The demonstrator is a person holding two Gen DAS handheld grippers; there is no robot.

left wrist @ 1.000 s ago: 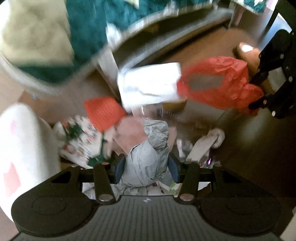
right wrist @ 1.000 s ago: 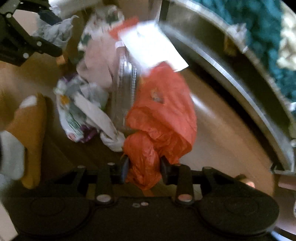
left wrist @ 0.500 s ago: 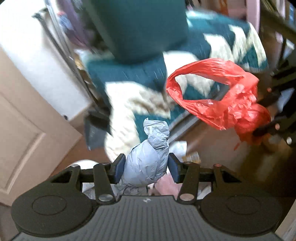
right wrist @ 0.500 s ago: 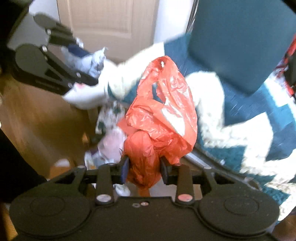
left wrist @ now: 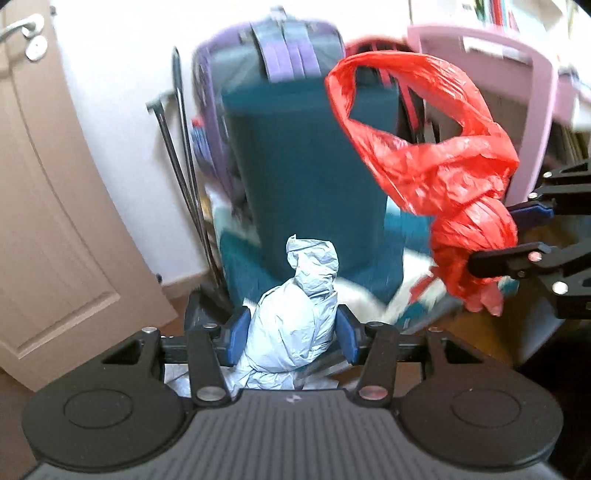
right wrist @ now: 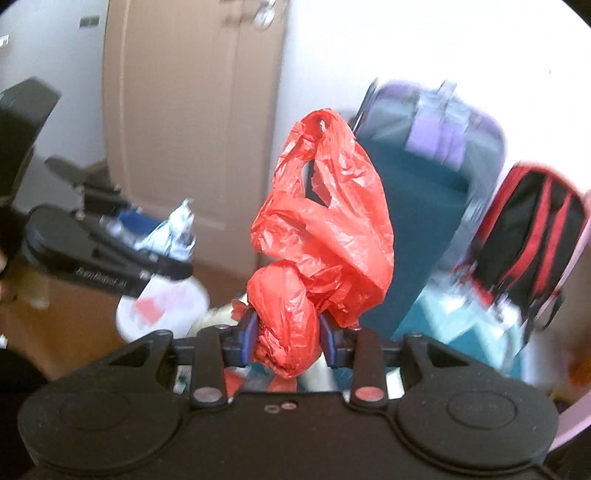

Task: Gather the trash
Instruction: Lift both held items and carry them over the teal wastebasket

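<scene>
Left gripper (left wrist: 291, 334) pinches a grey crumpled bag (left wrist: 295, 314), long axis toward 12 o'clock. Right gripper (right wrist: 288, 338) clamps a red plastic bag (right wrist: 321, 236), handle loop pointing to 12 o'clock.

**Room behind the work**

A beige panelled door (left wrist: 55, 206) with a metal handle (left wrist: 22, 27) stands at nine o'clock, beside a white wall (left wrist: 122, 74). At twelve o'clock stands a teal and purple suitcase (left wrist: 295, 129). At two o'clock — pink furniture (left wrist: 532, 74). A red-black backpack (right wrist: 532, 236) stands near. The floor (right wrist: 44, 317) is brown wood — daylight is bright.
</scene>
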